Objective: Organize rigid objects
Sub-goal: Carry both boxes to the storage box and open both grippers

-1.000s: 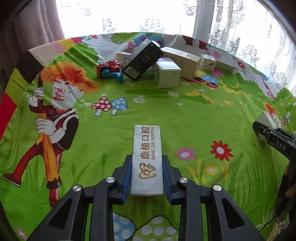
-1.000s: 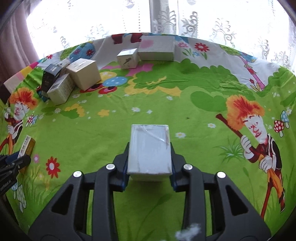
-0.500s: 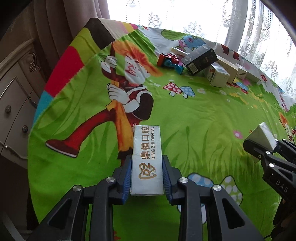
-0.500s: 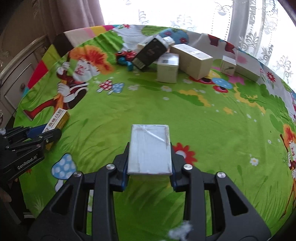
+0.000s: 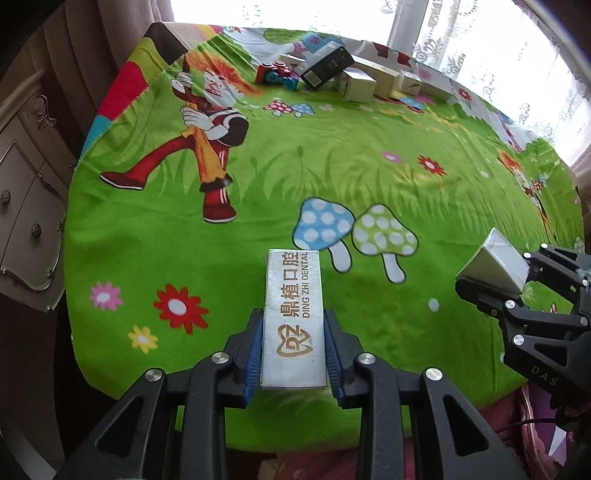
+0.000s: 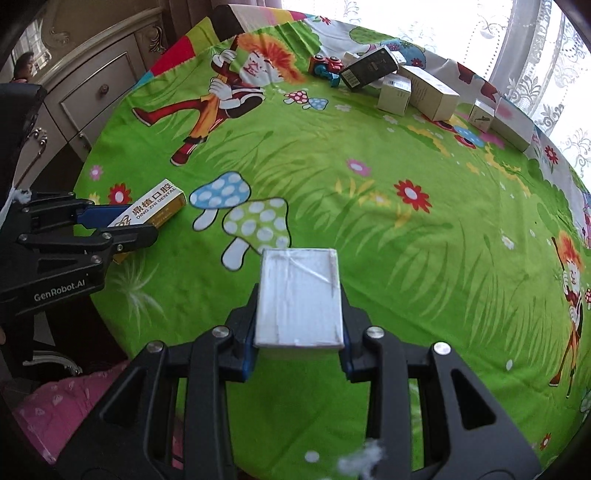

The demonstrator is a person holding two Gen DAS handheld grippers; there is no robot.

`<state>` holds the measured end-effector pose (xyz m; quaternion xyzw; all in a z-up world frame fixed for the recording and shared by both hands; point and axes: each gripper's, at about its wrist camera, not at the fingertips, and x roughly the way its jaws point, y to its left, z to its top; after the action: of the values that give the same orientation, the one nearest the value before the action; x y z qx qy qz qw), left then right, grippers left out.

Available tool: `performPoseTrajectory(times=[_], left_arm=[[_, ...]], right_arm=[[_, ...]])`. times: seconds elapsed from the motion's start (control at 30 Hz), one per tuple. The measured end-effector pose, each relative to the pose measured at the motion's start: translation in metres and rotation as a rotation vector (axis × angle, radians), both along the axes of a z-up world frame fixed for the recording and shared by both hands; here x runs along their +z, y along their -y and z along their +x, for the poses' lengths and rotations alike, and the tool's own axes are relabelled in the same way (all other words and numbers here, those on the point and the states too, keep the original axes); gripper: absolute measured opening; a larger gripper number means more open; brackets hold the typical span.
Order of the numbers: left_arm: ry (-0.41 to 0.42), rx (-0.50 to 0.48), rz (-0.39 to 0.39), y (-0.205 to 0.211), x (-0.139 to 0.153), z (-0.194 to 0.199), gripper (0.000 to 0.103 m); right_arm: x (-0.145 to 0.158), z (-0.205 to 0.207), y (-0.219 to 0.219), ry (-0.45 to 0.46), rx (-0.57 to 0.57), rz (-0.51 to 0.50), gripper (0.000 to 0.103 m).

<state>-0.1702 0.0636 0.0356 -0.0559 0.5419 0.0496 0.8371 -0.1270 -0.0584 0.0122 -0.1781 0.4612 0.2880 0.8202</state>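
Dental box is pinched by the left gripper; white box is pinched by the right gripper fingers.

We note bright daylight through white lace curtains behind the counter's bright cartoon-print cloth. On its left, a cream carved dresser with round knobs; heavier mauve drapes hang nearby.

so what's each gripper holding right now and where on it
Left gripper: narrow white dental-brand carton, pinched by its long sides at the near end. Right gripper: plain white rectangular box, gripped across its long side faces.
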Motion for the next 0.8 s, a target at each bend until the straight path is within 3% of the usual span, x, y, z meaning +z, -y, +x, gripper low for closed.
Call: performPoseTrajectory(times=[0.4,0.8], left_arm=[[0.006,-0.173,0.014,0.064,0.008,-0.016,0.032],[-0.014,-0.489,0.083,0.169,0.008,-0.021,0.032]], right_arm=[[-0.009,-0.041,0.080,-0.039,-0.146,0.011,0.039],[-0.006,-0.080,0.164,-0.047,-0.296,0.062,0.039]])
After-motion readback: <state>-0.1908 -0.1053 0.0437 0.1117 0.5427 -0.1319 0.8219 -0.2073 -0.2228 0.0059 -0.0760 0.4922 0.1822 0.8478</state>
